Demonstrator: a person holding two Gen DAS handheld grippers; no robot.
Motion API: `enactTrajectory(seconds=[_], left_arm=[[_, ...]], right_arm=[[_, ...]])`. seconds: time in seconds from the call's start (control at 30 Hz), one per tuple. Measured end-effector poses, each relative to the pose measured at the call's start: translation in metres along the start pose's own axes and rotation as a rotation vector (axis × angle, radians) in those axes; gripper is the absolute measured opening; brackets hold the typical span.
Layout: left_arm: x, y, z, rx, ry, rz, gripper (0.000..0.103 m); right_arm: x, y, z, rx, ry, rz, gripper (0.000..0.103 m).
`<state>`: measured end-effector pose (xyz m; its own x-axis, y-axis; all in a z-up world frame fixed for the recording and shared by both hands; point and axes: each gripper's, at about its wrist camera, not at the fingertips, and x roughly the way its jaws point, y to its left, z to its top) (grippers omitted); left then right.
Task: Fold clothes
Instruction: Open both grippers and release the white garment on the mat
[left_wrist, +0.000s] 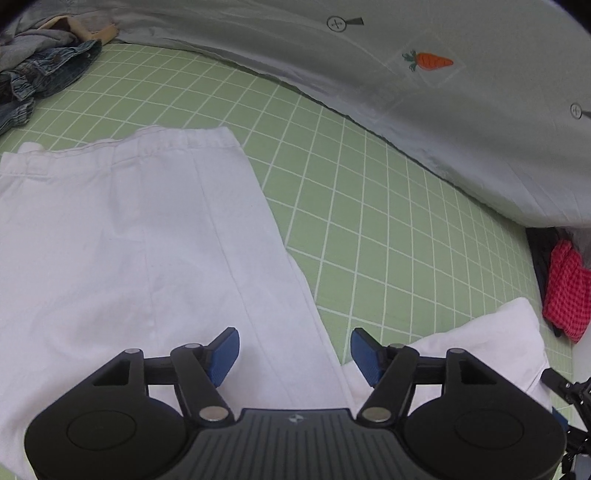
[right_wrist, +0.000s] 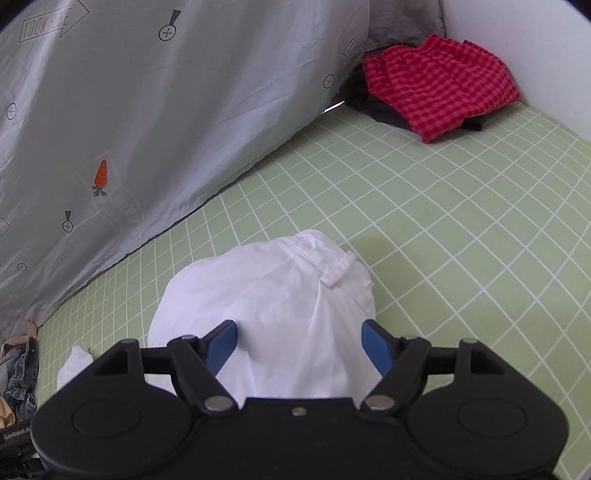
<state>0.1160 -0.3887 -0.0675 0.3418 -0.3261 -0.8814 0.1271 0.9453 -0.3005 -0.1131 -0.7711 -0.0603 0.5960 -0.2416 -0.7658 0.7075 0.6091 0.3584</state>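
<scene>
White cotton trousers (left_wrist: 129, 240) lie flat on the green checked sheet (left_wrist: 369, 221), long axis running away from the left gripper (left_wrist: 293, 354); right gripper (right_wrist: 299, 347) hovers over the bunched end; both jaws wide, holding nothing

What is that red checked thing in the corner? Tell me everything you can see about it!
The red checked cloth is a soft, crumpled garment with a pink-and-red check. It lies bunched, not folded, on top of some dark clothes in the far corner of the green grid sheet, close to the white wall and the grey quilt. Neither gripper touches it.
</scene>
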Motion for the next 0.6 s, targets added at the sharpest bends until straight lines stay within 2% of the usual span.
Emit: enactTrajectory(seconds=[0.07, 0.27, 0.43, 0.6], left_arm=[[0.012, -0.002, 0.003, -0.004, 0.016, 0.06, 0.067], [0.023, 0.014, 0.003, -0.06, 0.05, 0.148, 0.067], [0.019, 0.009, 0.002, -0.064, 0.051, 0.135, 0.067], [0.022, -0.011, 0.001, 0.056, 0.06, 0.167, 0.067]], right_arm=[[0.013, 0.005, 0.006, -0.008, 0.018, 0.016, 0.076], [0.038, 0.017, 0.013, -0.062, 0.061, 0.013, 0.078], [0.042, 0.016, 0.012, -0.08, 0.067, 0.01, 0.08], [0.043, 0.012, 0.011, -0.058, 0.065, 0.014, 0.081]])
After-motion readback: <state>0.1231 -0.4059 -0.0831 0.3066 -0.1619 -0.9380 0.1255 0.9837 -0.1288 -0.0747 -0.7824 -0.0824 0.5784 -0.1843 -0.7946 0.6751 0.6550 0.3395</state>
